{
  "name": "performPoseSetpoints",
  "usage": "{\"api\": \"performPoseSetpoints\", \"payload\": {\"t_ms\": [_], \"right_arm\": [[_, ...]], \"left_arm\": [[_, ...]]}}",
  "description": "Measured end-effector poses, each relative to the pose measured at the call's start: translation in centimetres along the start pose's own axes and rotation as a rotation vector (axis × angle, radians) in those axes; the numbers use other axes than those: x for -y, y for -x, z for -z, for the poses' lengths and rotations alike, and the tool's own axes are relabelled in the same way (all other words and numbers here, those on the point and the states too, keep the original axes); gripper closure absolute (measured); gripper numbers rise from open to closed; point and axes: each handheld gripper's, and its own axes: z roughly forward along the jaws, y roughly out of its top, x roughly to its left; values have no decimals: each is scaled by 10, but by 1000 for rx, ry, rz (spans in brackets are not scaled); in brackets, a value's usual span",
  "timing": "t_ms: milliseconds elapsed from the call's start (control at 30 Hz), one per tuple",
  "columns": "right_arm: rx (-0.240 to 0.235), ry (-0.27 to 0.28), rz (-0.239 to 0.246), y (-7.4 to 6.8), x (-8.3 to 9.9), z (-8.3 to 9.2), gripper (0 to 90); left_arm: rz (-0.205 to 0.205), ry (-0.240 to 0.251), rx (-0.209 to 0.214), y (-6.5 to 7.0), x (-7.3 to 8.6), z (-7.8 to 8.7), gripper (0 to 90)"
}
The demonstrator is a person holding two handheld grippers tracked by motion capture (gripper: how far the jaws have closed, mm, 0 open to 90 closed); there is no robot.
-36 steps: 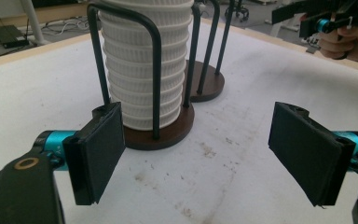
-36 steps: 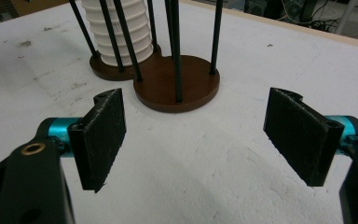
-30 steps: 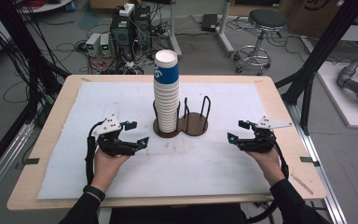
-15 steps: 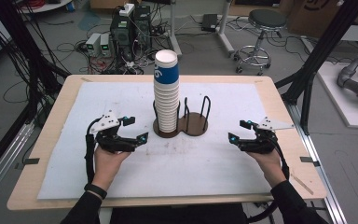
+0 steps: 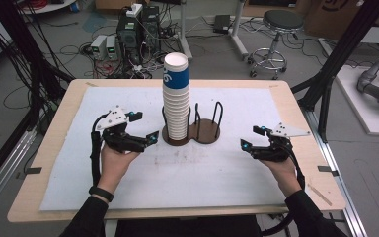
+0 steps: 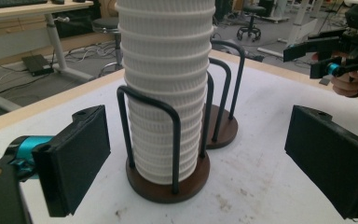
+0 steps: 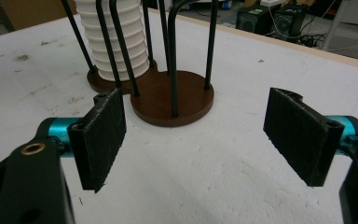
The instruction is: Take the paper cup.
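Ribbed white paper cups (image 6: 166, 88) stack inside a black-wire, brown-based holder (image 5: 205, 132); both tools (image 5: 146, 127) (image 5: 252, 138) gape wide, empty.

Even, diffuse overhead light; white mat (image 5: 227, 168) bright, floor beyond dim. Shadows soft and faint. High view soft, slightly grainy. Gripper views sharper, near pads (image 6: 77, 158) mildly blurred, wide-angle stretch at edges

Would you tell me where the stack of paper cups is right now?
In the high view, the cup stack stands mid-table in the left bay of the brown two-bay holder, nearer the left gripper.
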Motion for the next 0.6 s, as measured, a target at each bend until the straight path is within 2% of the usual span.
{"api": "performPoseSetpoints", "payload": {"t_ms": [333,433,600], "right_arm": [[-11,-1,-3,1,0,0,214],[-9,2,0,1,0,0,214],[-9,7,-9,2,0,1,214]], "left_arm": [[-25,27,11,-7,-29,-18,65],[-9,30,14,-11,-36,-27,66],[-8,36,11,-15,-43,-40,66]]}}
